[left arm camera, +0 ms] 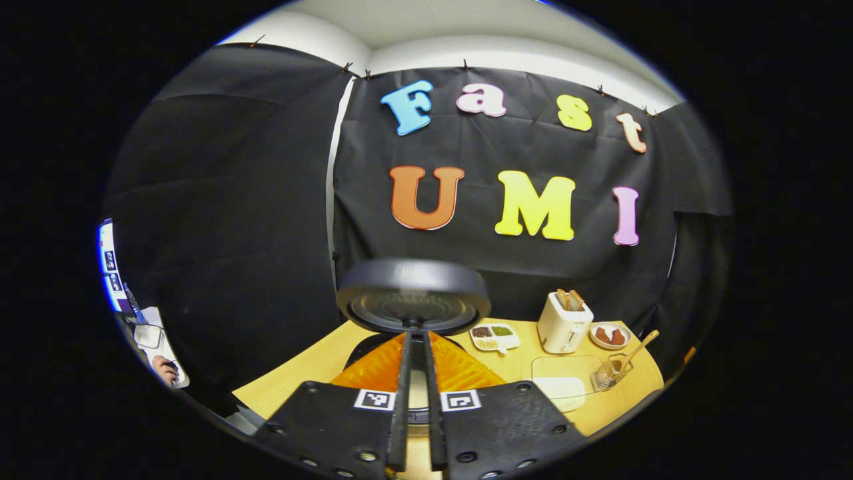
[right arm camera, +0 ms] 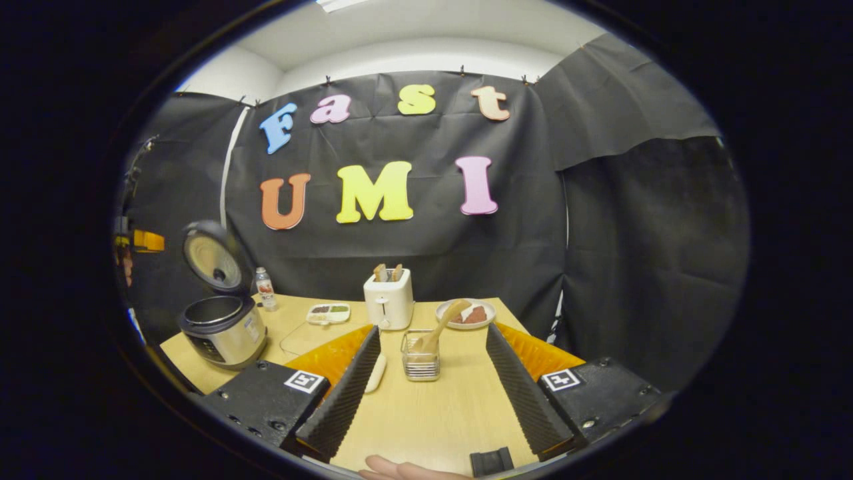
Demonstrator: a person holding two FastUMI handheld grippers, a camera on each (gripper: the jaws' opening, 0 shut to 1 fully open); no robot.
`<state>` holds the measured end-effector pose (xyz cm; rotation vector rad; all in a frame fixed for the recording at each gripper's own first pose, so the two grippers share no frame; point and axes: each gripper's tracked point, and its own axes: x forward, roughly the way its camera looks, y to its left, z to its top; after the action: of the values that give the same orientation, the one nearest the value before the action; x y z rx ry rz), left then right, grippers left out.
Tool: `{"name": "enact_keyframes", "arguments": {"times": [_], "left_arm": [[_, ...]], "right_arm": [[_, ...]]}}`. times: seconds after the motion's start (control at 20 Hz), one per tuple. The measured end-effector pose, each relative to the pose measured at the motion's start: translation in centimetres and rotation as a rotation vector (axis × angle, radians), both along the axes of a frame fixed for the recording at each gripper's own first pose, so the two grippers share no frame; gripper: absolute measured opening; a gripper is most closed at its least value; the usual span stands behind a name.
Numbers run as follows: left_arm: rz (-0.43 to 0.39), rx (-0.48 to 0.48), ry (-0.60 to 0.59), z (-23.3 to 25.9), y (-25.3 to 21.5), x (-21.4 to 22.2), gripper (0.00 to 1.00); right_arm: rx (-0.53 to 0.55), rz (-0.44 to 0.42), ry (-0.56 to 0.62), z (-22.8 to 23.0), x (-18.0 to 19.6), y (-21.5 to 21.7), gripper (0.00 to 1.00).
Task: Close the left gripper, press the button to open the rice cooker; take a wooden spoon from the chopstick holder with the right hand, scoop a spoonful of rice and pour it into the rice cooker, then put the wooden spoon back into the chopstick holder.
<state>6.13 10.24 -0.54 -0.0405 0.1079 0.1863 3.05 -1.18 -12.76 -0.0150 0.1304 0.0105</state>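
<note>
Wooden spoon (right arm camera: 441, 325) in chopstick holder (right arm camera: 420, 363) | rice cooker (right arm camera: 223, 327) lid up | left gripper (left arm camera: 418, 347) clenched | right gripper (right arm camera: 433, 343) released

Booth: black cloth walls (right arm camera: 413, 253); white ceiling (right arm camera: 413, 33) upper frame; light wooden surface (right arm camera: 433, 407) lower centre.

The left gripper view sits close behind the open silver rice cooker (left arm camera: 413, 303); the right gripper view faces it across the wooden table's (right arm camera: 426, 407) left edge.
</note>
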Motion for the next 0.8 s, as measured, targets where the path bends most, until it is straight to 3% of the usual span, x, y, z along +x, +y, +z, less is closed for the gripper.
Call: {"name": "enact_keyframes", "arguments": {"times": [0.15, 0.2, 0.45, 0.8], "left_arm": [[-0.027, -0.005, -0.023, 0.5, -1.2, -1.4, 0.89], [-0.029, 0.003, -0.034, 0.6, -1.5, -1.7, 0.95], [-0.058, 0.005, -0.074, 1.1, -3.0, -3.1, 0.94], [-0.067, 0.074, -0.123, -0.1, -4.2, -5.6, 0.94]], "right_arm": [[0.003, 0.003, -0.001, -0.1, -0.1, 0.2, 1.0], [0.0, -0.001, 0.0, -0.1, 0.1, 0.2, 1.0], [0.006, -0.014, 0.014, -0.8, 1.1, -0.2, 1.0], [0.02, -0.023, 0.06, -4.2, 6.0, -1.2, 1.0]]}}
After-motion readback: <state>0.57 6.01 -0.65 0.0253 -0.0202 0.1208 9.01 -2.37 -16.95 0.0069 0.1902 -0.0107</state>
